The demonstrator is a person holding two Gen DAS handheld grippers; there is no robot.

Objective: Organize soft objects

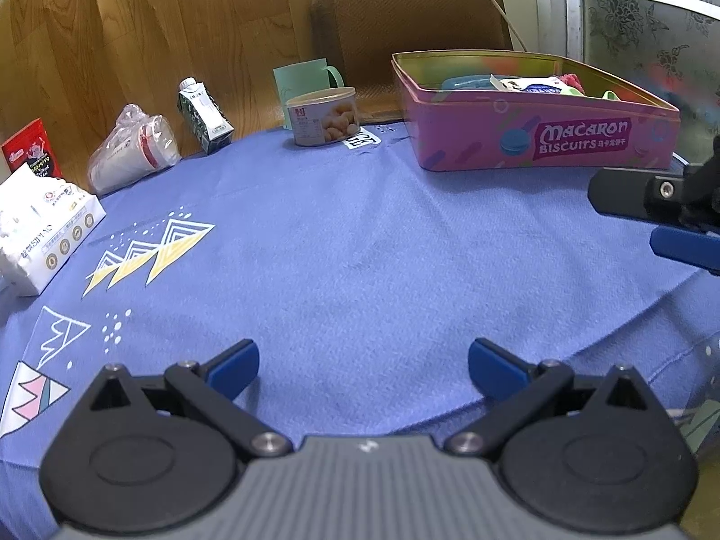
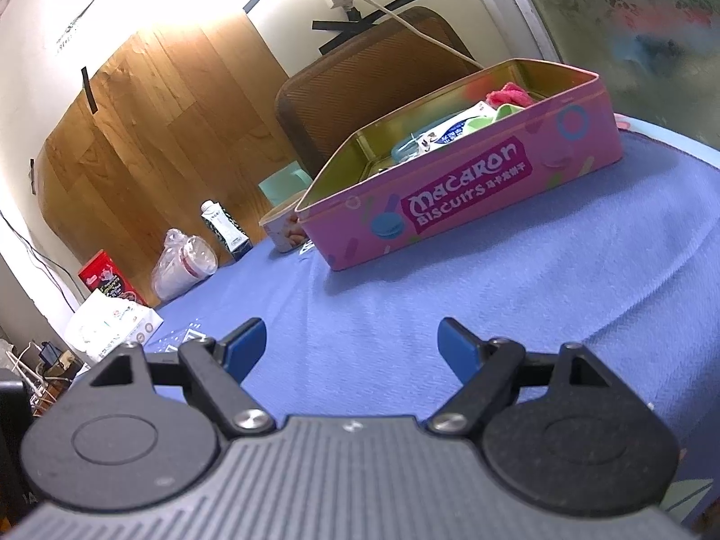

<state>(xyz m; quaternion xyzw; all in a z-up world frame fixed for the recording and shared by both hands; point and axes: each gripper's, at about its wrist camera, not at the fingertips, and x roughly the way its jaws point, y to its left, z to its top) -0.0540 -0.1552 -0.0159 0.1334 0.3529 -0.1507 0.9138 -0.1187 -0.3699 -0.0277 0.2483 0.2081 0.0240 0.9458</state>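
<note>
A pink Macaron Biscuits tin (image 1: 540,144) stands open at the far right of the blue tablecloth (image 1: 337,247). It holds several soft items: a red fluffy cloth (image 1: 570,81), a white packet (image 1: 531,85), a green piece and a blue piece. The tin also shows in the right wrist view (image 2: 472,198), with the red cloth (image 2: 510,92) inside. My left gripper (image 1: 363,369) is open and empty, low over the cloth. My right gripper (image 2: 351,348) is open and empty; it shows at the right edge of the left wrist view (image 1: 666,216).
Along the table's far edge stand a round snack can (image 1: 323,117), a milk carton (image 1: 204,117), a bagged cup (image 1: 132,148), a tissue pack (image 1: 40,234) and a red box (image 1: 29,148). A brown chair (image 1: 405,22) stands behind the table.
</note>
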